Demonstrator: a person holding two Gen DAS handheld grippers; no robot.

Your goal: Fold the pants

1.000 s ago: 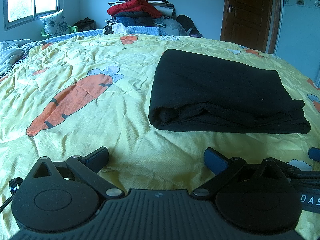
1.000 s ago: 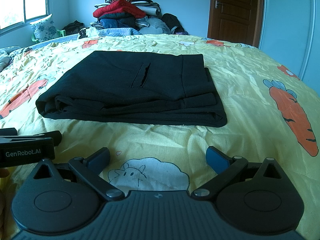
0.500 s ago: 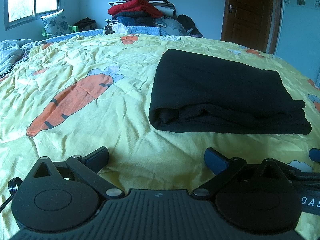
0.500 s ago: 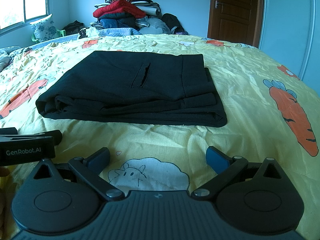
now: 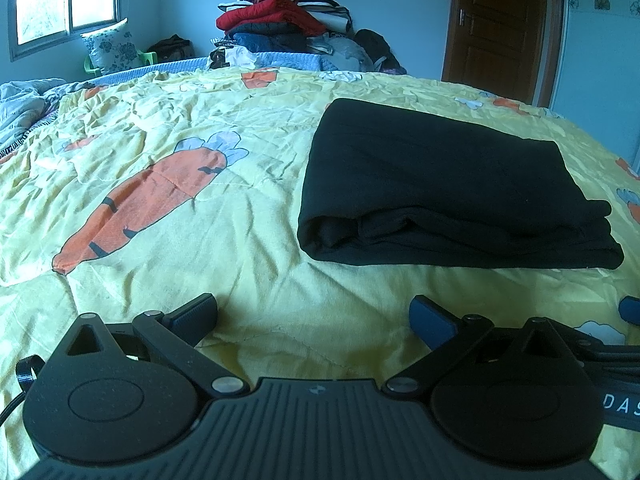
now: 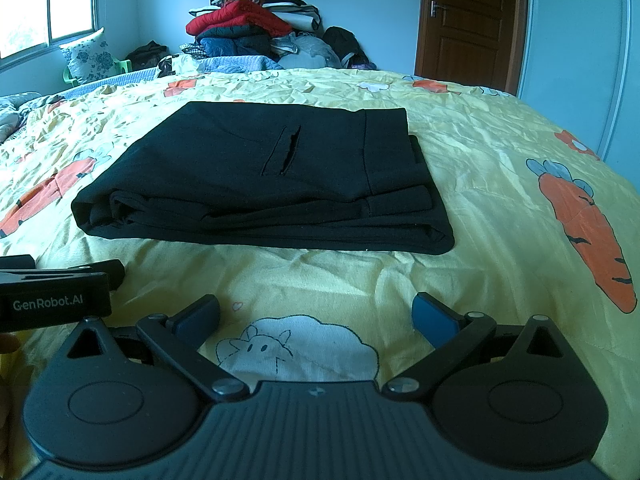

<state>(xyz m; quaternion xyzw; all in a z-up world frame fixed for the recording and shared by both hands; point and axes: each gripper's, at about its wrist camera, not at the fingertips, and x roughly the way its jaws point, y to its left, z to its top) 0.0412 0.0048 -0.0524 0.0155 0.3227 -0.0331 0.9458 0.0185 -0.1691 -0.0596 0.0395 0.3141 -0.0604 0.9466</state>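
Observation:
Black pants (image 5: pixel 440 184) lie folded into a flat rectangular bundle on the yellow carrot-print bedspread (image 5: pixel 160 240). In the right wrist view the pants (image 6: pixel 272 176) show a back pocket slit on top and stacked layers along the near edge. My left gripper (image 5: pixel 314 316) is open, low over the bedspread, short of the bundle's near left corner, holding nothing. Just as wide open and empty, my right gripper (image 6: pixel 316 314) hovers in front of the bundle's near edge. The left gripper's body (image 6: pixel 52 292) shows at the left of the right wrist view.
A tall pile of clothes (image 5: pixel 288 24) rises behind the far edge of the bed. A brown door (image 5: pixel 504 28) is at the back right, a window (image 5: pixel 64 0) and a floral pillow (image 5: pixel 110 50) at the back left. Rumpled bedding (image 5: pixel 24 104) lies at the left.
Almost nothing has changed. Both grippers stay open and still in front of the folded pants; the left view has shifted only slightly.

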